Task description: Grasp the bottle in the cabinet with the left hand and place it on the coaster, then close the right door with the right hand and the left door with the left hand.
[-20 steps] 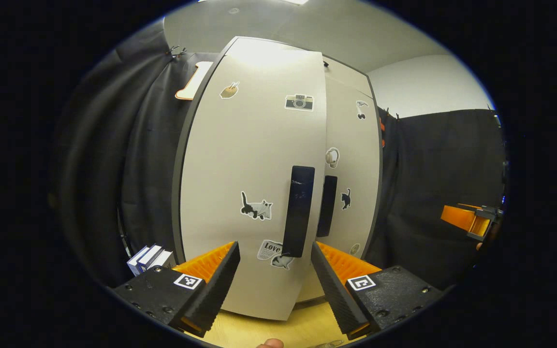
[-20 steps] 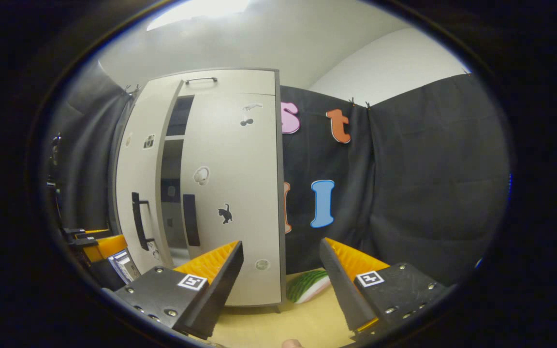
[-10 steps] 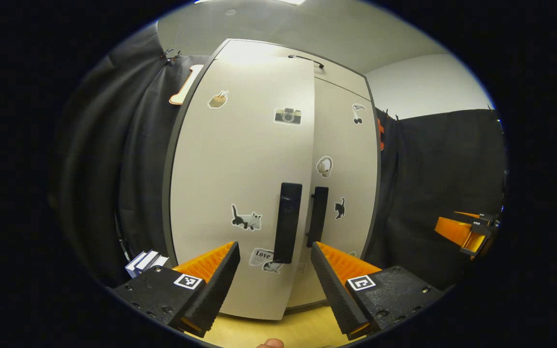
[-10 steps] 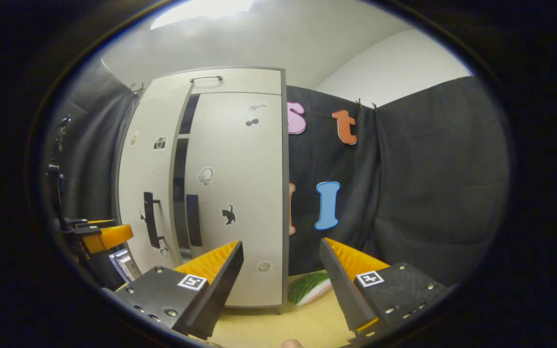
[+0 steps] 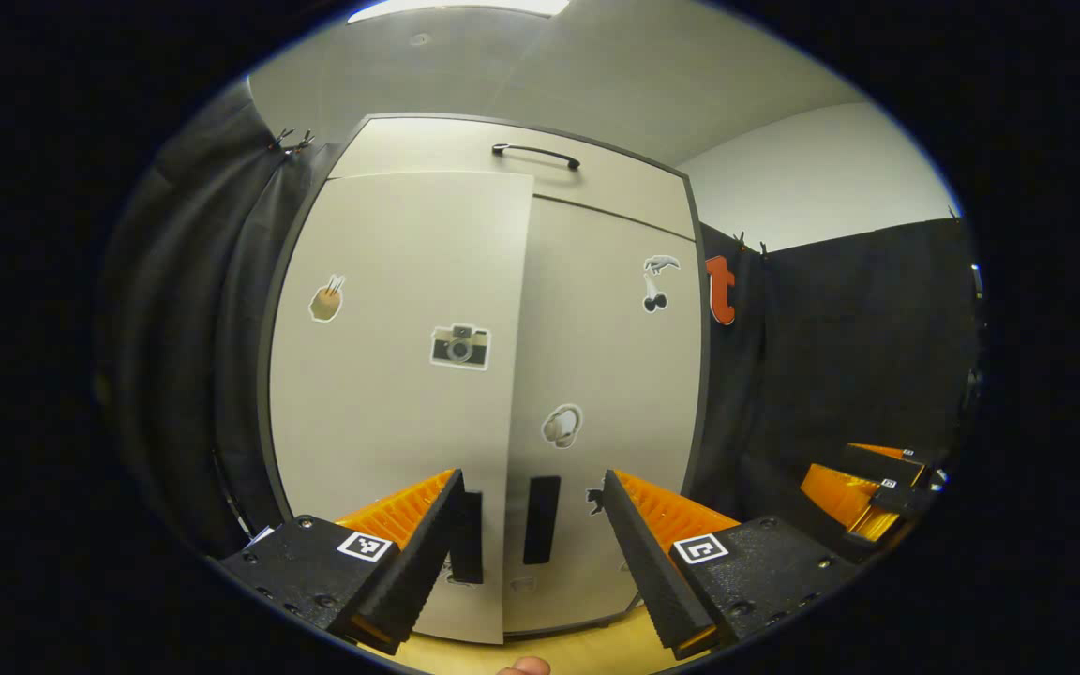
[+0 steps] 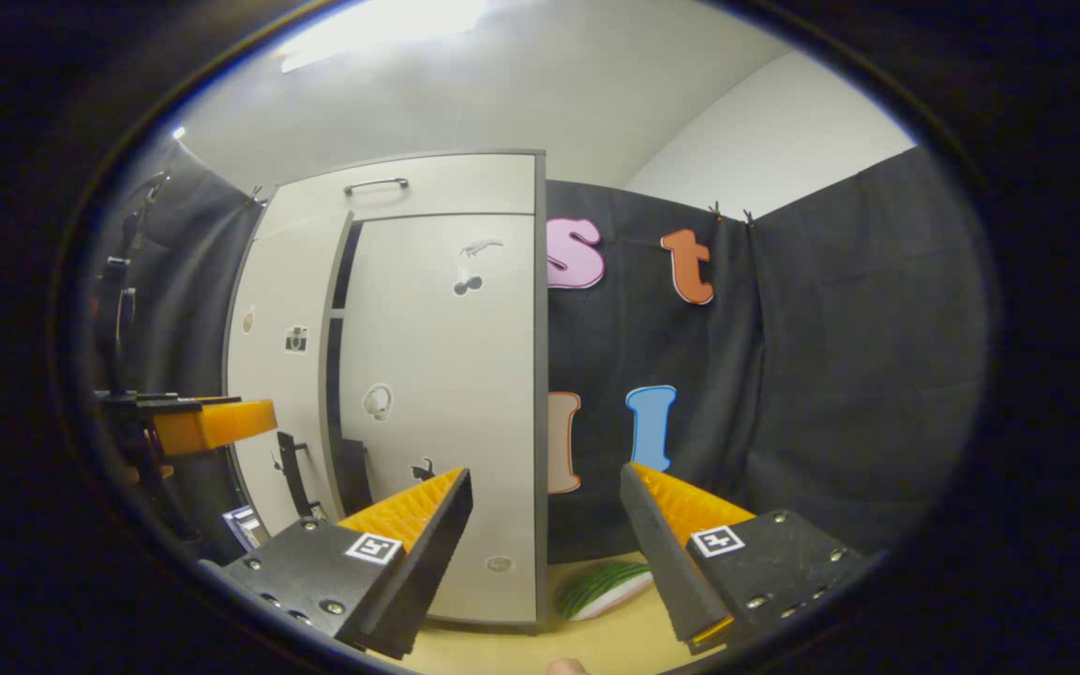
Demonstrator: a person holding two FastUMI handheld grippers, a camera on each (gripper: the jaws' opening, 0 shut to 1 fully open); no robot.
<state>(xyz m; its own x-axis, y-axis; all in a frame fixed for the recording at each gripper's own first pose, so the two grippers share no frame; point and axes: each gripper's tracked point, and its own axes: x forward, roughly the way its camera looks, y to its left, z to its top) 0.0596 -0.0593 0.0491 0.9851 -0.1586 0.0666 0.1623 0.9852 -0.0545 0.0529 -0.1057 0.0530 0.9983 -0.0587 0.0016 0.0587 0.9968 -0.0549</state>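
Now the cabinet (image 5: 502,375) stands straight ahead of my left tongs (image 5: 532,525), upright on the wooden bench (image 6: 521,647) against the black cloth wall. Its right door (image 5: 606,394) lies flush with the frame. Its left door (image 5: 390,375) is almost home: in the right gripper view a narrow dark gap (image 6: 332,375) still runs down between the two doors, and that door's edge stands slightly proud. Each door carries a dark vertical handle near the middle seam, the left handle (image 5: 468,539) and the right handle (image 5: 540,532), both low between my left tongs' fingers but not touched by them. Stickers dot both doors, a camera sticker (image 5: 459,346) among them. A top drawer with a slim bar handle (image 5: 536,154) sits above the doors.

My left tongs are spread wide, holding nothing. My right tongs (image 6: 547,544) are likewise wide and empty, off to the cabinet's right side and also seen in the left gripper view at the far right. Just beside the cabinet's right foot lies a green striped object (image 6: 601,589) on the bench; I cannot tell what it is. I cannot make out the bottle or the coaster.
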